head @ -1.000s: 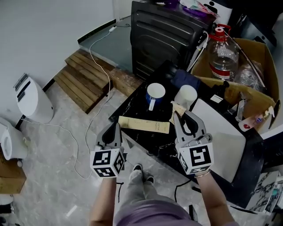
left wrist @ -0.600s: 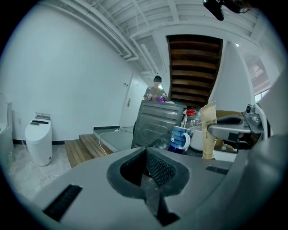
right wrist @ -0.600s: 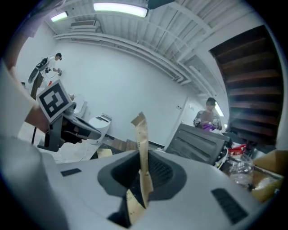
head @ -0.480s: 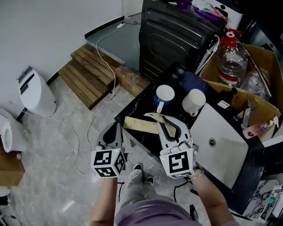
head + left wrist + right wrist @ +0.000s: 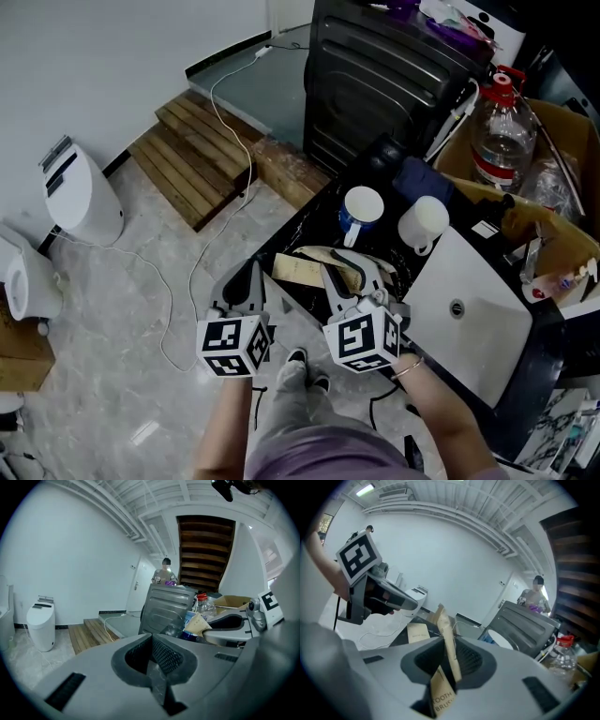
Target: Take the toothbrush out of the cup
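A blue cup [image 5: 363,208] and a white cup [image 5: 424,221] stand on the black table [image 5: 314,217]. My right gripper [image 5: 352,274] hovers low over the table's near edge. A tan paper toothbrush packet [image 5: 319,254] sticks out of it to the left, above a flat tan box [image 5: 296,270]. In the right gripper view the packet [image 5: 449,644] stands tilted between the jaws, which have just been opening; it leans on one pad with a gap at the other. My left gripper [image 5: 246,281] hangs off the table's left edge, its jaws [image 5: 154,667] together and empty.
A black appliance [image 5: 394,70] stands behind the table. A water bottle [image 5: 502,131] and a cardboard box [image 5: 562,197] are at the right, and a white panel [image 5: 469,319] lies right of my right gripper. Wooden steps [image 5: 202,159], a cable [image 5: 178,300] and a white unit [image 5: 80,197] are on the floor.
My right gripper has moved left and down toward the table's near edge with the toothbrush packet, rolling as it went. The left gripper has shifted only slightly.
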Motion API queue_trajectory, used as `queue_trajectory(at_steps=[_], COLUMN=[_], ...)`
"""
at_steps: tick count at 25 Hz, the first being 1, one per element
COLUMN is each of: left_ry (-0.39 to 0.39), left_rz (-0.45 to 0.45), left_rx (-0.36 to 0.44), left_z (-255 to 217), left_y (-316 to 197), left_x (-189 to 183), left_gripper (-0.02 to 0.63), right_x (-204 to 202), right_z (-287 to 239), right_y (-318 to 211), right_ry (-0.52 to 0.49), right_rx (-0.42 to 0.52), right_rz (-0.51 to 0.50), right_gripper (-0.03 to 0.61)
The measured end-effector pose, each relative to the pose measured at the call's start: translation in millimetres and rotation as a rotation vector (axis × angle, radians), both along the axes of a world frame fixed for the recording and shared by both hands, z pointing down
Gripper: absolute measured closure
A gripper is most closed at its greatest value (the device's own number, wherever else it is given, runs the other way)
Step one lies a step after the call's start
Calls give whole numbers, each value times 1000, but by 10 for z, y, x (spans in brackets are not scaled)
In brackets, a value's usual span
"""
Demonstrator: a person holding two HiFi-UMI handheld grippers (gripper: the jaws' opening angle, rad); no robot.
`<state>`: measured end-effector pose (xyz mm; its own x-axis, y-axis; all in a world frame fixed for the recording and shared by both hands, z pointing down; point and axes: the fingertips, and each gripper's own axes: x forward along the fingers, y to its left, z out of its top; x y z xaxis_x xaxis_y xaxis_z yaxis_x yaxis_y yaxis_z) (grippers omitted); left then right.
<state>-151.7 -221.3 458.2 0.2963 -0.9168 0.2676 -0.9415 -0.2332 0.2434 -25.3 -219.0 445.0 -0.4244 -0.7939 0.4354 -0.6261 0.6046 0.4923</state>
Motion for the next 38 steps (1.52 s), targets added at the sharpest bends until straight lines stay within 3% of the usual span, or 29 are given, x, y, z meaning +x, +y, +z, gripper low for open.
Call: queue_trajectory(at_steps=[9, 17, 22, 32, 38], left_ry=[-1, -6, -14, -40, -46], left_rz=[12, 38, 58, 131, 187], left_rx=[-15, -4, 21, 66, 84], left_z=[60, -14, -134, -358, -465], left_y=[-81, -114, -106, 44, 137], left_x=[-56, -15, 65, 350, 575], left_gripper=[612, 612, 612, 612, 612], right_x=[-98, -103, -36, 404, 769], right_z=[186, 69, -154, -641, -725], right_y=[-52, -16, 61, 330, 509], right_ry=[42, -44, -185, -596, -676], right_rx=[-68, -105, -113, -153, -122], right_rz=[-18, -19, 9, 136, 239], right_gripper=[478, 448, 446, 474, 492])
